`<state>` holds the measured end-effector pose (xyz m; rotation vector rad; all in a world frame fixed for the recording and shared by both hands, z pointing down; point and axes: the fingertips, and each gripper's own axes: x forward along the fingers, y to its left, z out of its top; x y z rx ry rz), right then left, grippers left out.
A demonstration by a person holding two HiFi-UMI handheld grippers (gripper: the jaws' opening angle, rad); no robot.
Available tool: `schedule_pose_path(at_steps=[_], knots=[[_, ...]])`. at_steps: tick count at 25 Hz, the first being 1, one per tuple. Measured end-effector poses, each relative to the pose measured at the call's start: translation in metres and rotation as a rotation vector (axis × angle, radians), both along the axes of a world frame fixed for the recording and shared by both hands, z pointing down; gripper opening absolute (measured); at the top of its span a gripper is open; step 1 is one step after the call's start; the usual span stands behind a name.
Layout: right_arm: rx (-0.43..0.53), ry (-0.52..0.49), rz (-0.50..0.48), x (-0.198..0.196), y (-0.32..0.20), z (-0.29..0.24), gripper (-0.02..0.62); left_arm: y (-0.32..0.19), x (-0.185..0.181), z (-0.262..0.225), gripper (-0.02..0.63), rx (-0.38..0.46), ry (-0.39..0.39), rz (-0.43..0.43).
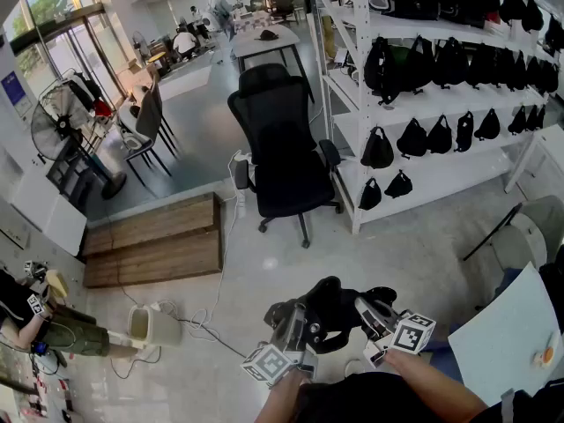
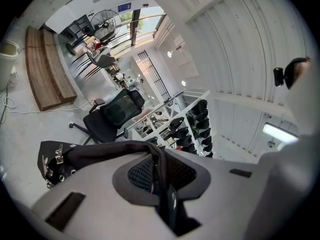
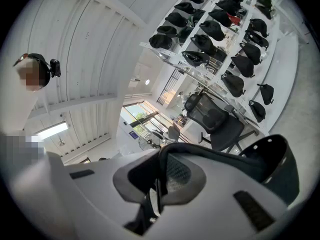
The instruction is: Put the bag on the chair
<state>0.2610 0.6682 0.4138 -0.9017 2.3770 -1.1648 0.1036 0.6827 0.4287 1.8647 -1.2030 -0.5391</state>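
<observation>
I had the left gripper [image 1: 295, 317] and the right gripper [image 1: 368, 314] each clamped on a strap of the bag [image 1: 329, 298], which hung between them.

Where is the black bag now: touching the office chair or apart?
Apart. The head view shows the black bag held low near the person, with floor showing between it and the office chair.
</observation>
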Motion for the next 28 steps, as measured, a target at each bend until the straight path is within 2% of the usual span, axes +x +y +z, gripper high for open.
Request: schedule_pose_path(at_steps=[6,13,21,28], knots=[[0.005,-0.007,-0.018,0.008,-0.006,0.000,0.003,-0.005,0.008,0.000,0.048,0.006,-0.001,-0.017],[-0.042,-0.064,-0.039,0.022,-0.011,0.001,0.012,-0.007,0.020,-0.004,0.048,0.025,-0.004,-0.033],[0.010,-0.033,-0.072,0.027,-0.014,-0.007,0.012,-0.006,0.030,-0.006,0.048,0.029,-0.021,-0.047],[-0.009,-0.030,-0.066,0.032,-0.028,-0.001,0.012,-0.019,0.037,0.000,0.048,0.016,-0.012,-0.042]])
